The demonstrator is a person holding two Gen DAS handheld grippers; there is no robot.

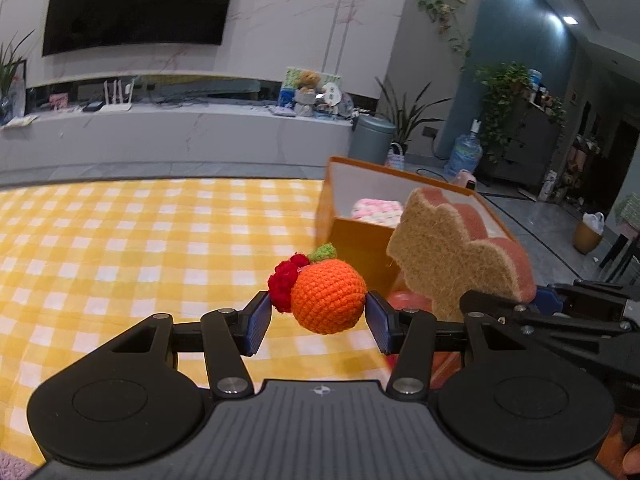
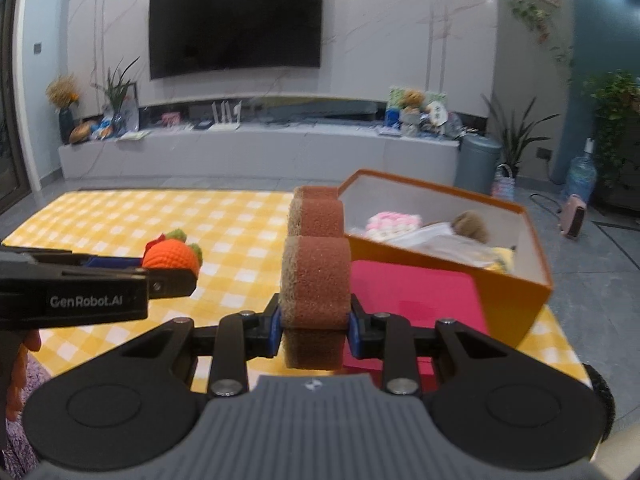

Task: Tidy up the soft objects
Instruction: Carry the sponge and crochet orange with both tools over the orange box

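Note:
My left gripper point(image 1: 318, 314) is shut on a crocheted orange fruit point(image 1: 328, 296) with a red berry cluster and green leaf, held above the yellow checked tablecloth point(image 1: 120, 240). It also shows in the right wrist view point(image 2: 172, 258). My right gripper point(image 2: 314, 326) is shut on a cloud-shaped brown sponge point(image 2: 316, 280), held upright; the sponge also shows in the left wrist view point(image 1: 448, 256). An orange box point(image 2: 516, 300) stands at the right, open, holding a pink-white knitted piece point(image 2: 394, 224), a white cloth and a brown plush.
A red lid or pad point(image 2: 416, 300) lies in front of the orange box. Beyond the table are a TV console point(image 2: 260, 148), a grey bin point(image 2: 476, 164), potted plants and a water bottle on the floor.

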